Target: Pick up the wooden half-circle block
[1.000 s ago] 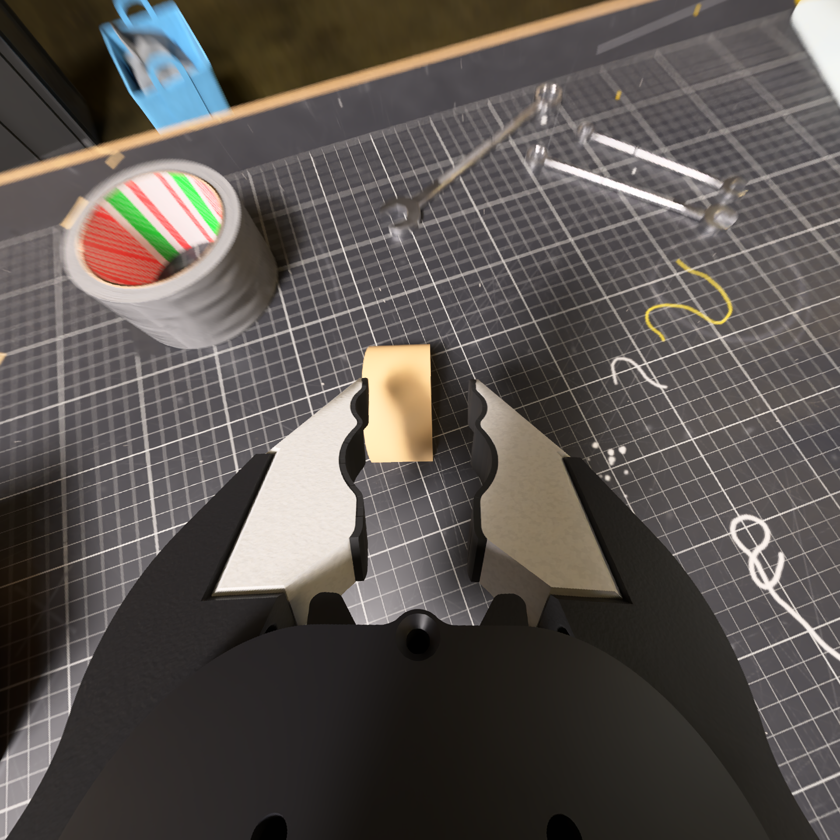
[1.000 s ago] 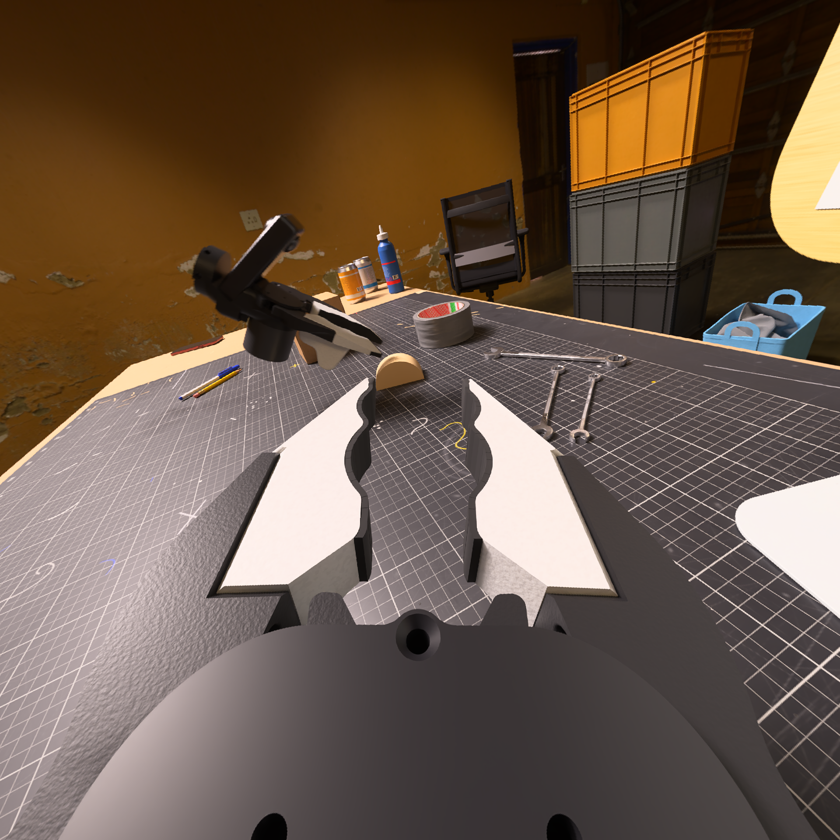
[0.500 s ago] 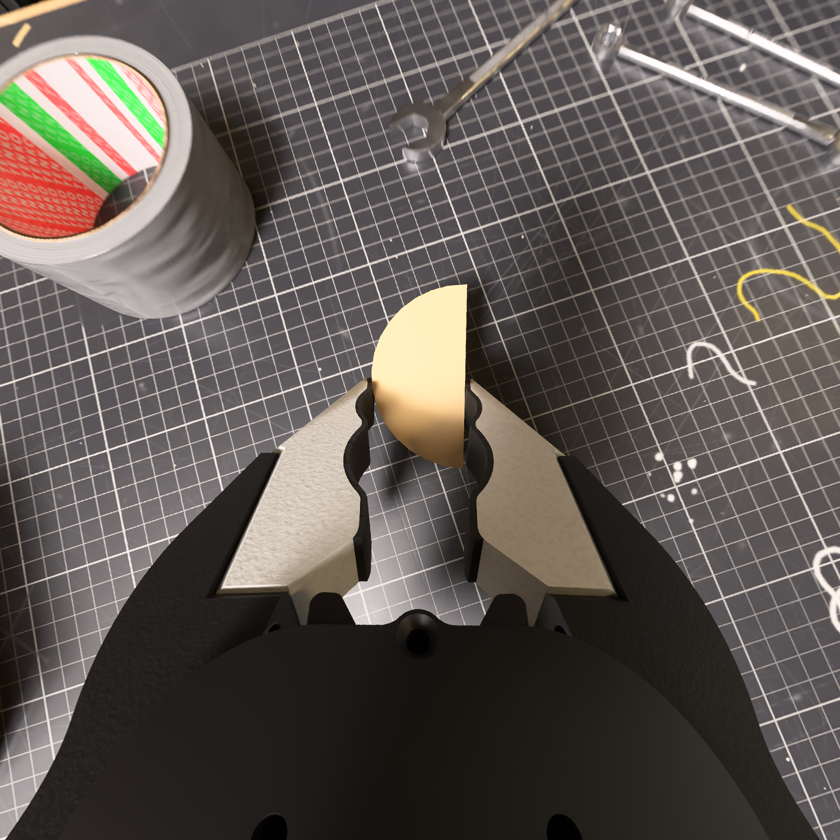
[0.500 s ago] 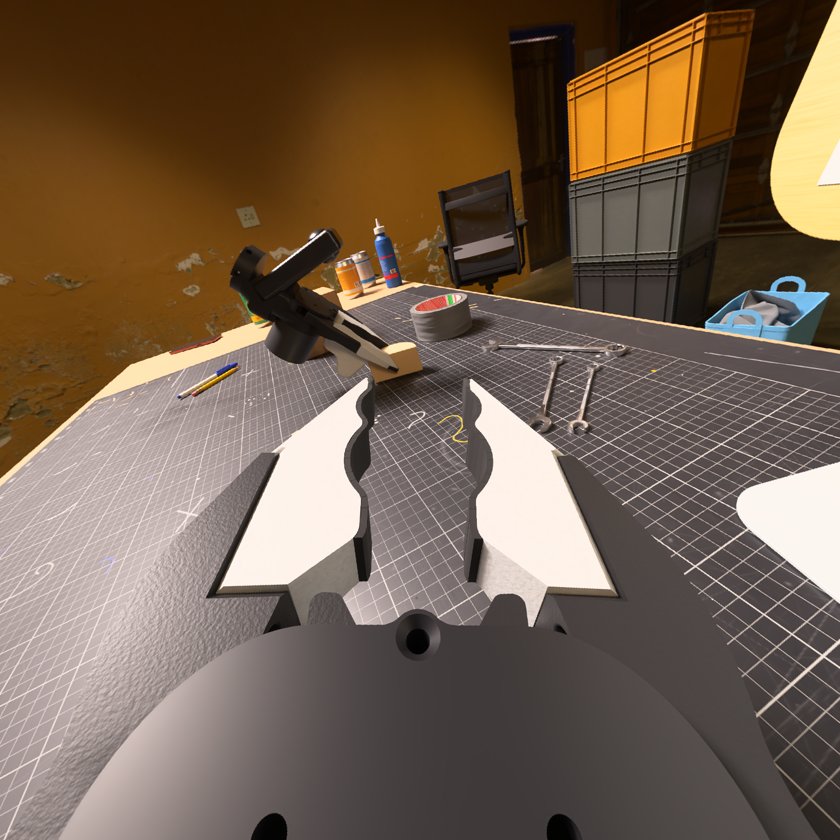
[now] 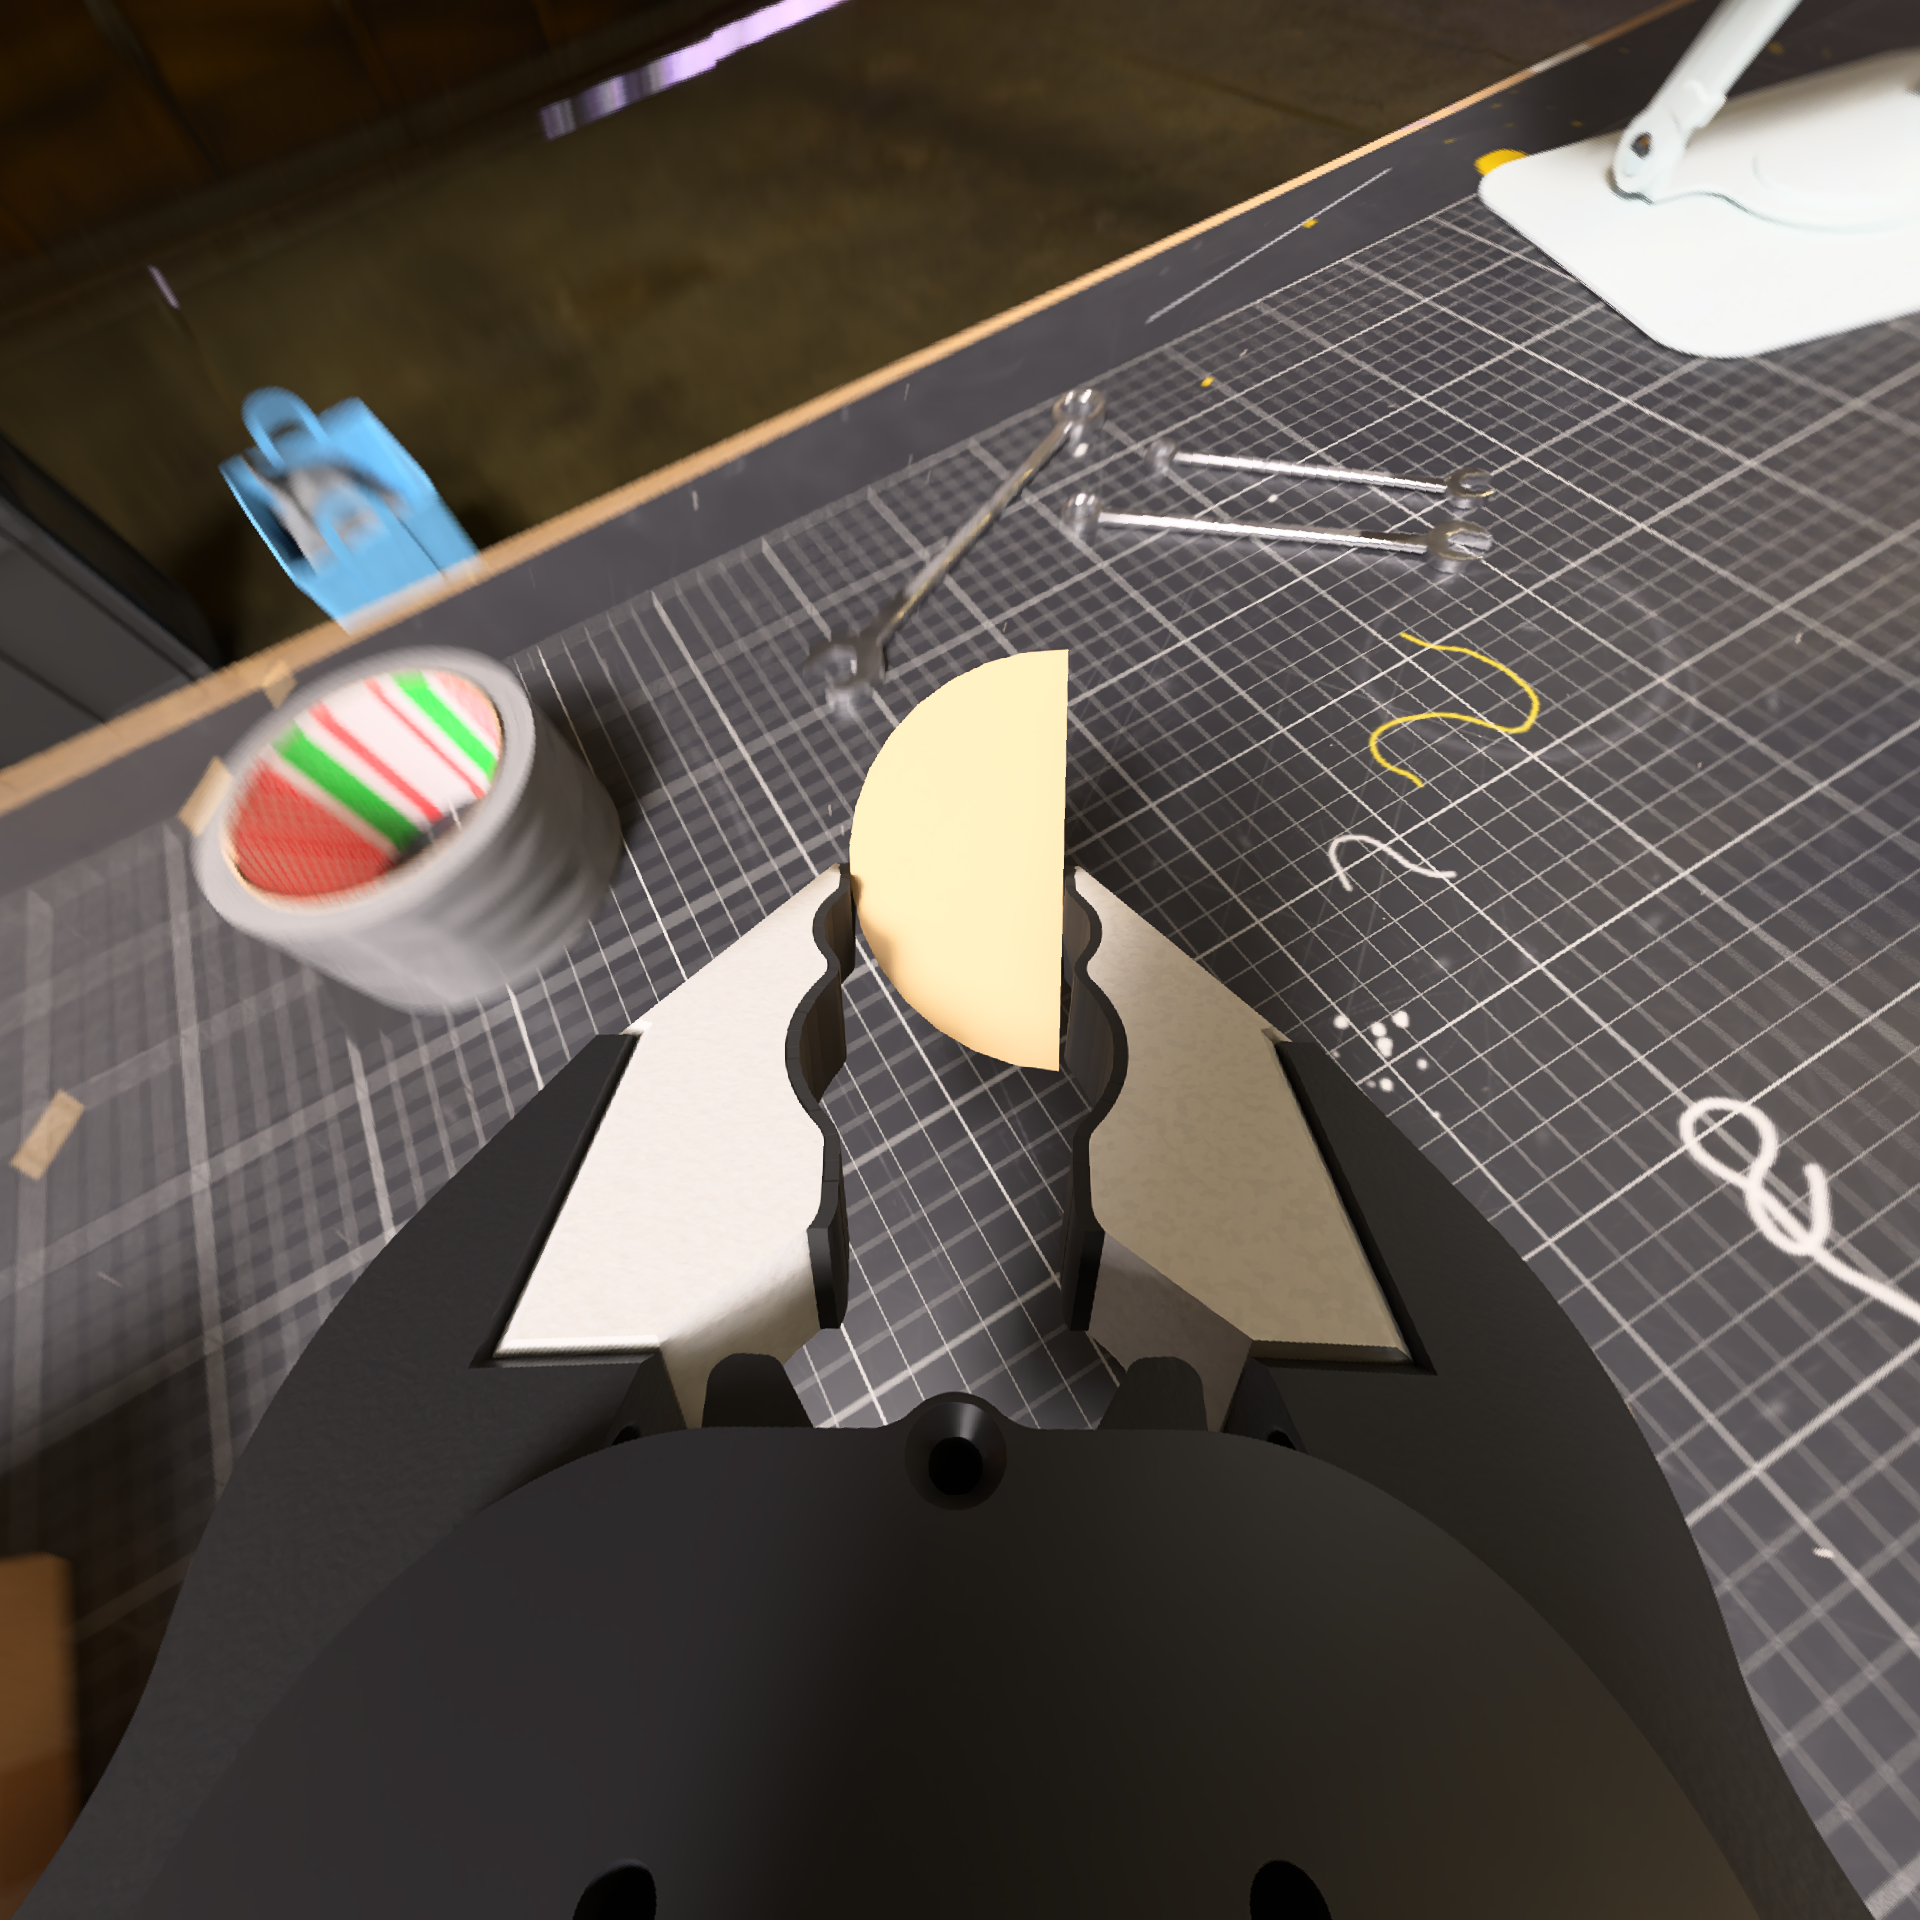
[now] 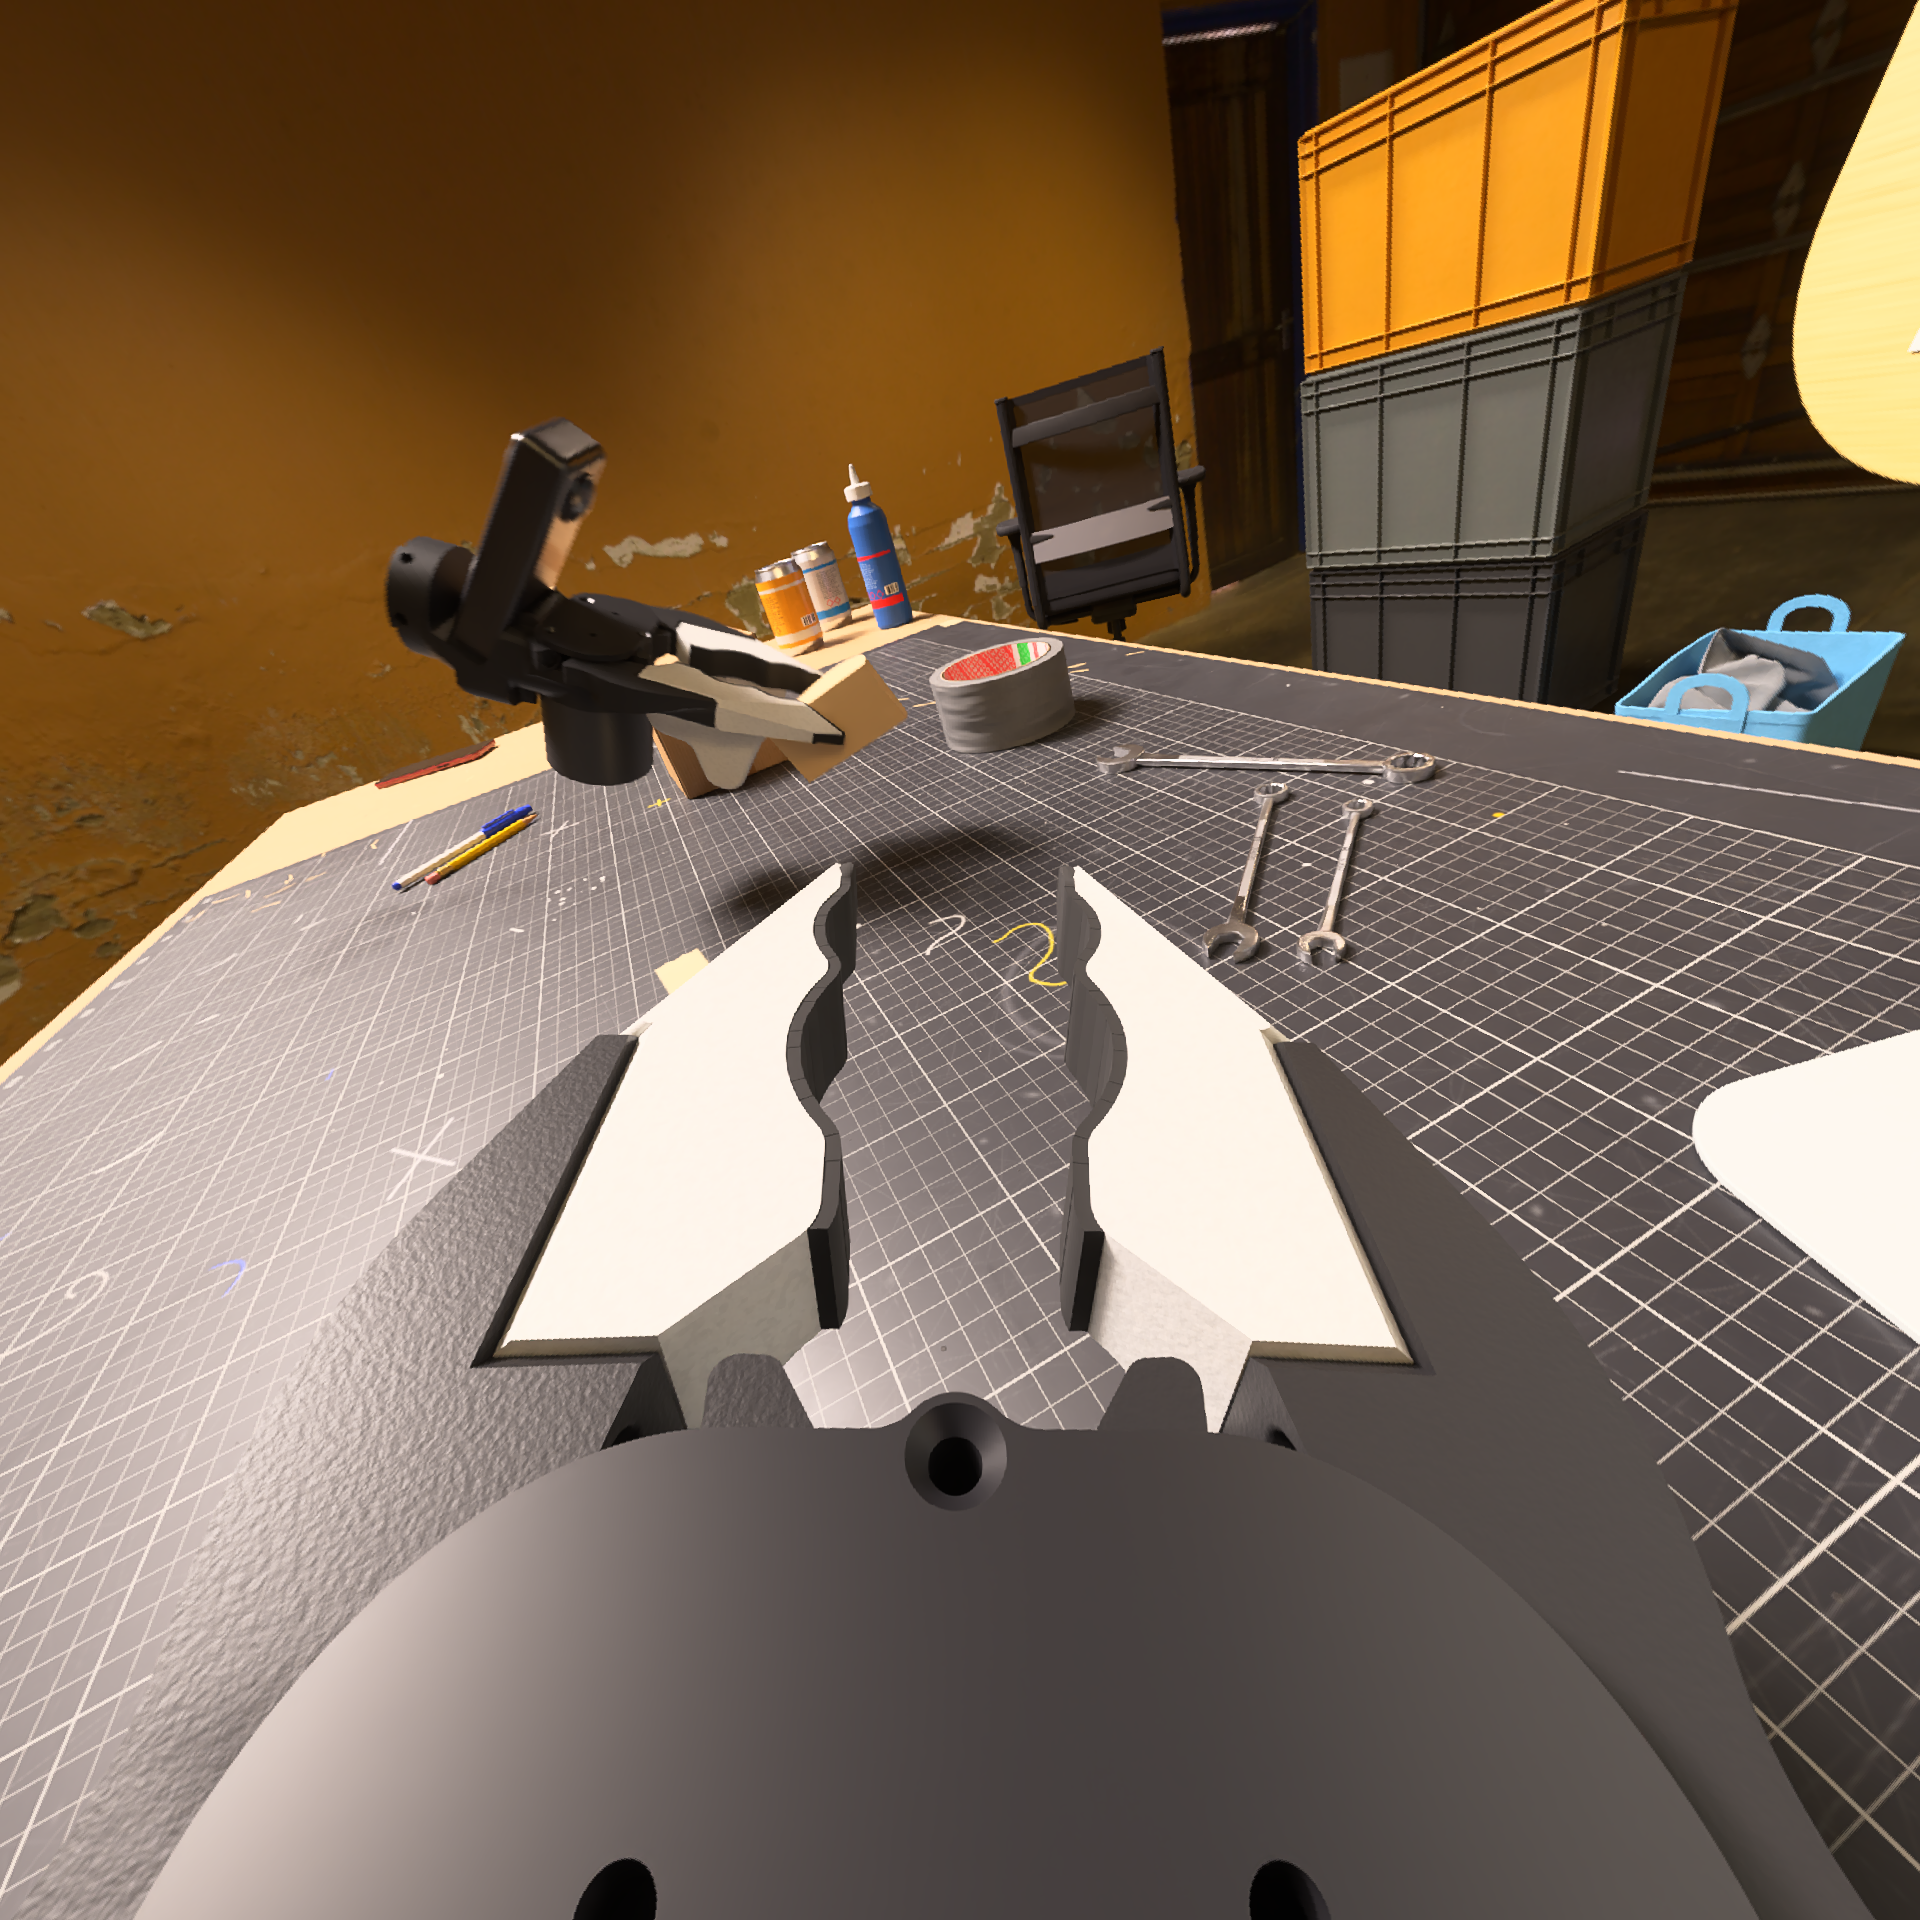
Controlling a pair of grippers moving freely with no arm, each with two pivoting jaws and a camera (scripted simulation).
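The wooden half-circle block (image 5: 961,862) is pale tan and sits between the tips of my left gripper (image 5: 958,883). Its flat edge lies against the right finger and its curved edge against the left finger. The left gripper is shut on it and holds it well above the dark cutting mat (image 5: 1558,935). In the right wrist view the left gripper (image 6: 821,727) hangs in the air at the far left with the block (image 6: 862,707) at its tips. My right gripper (image 6: 958,873) is open and empty, low over the mat.
A grey tape roll (image 5: 405,831) stands left of the block. Three wrenches (image 5: 1278,530) lie beyond it. A white lamp base (image 5: 1714,239) is at the far right. The table edge (image 5: 727,436) runs behind. Pencils (image 6: 468,847), cans and a bottle (image 6: 873,551) are at the far side.
The left gripper closed on the block, tipped it up and lifted it off the mat. The tape roll and wrenches now look farther below. The right gripper has barely moved.
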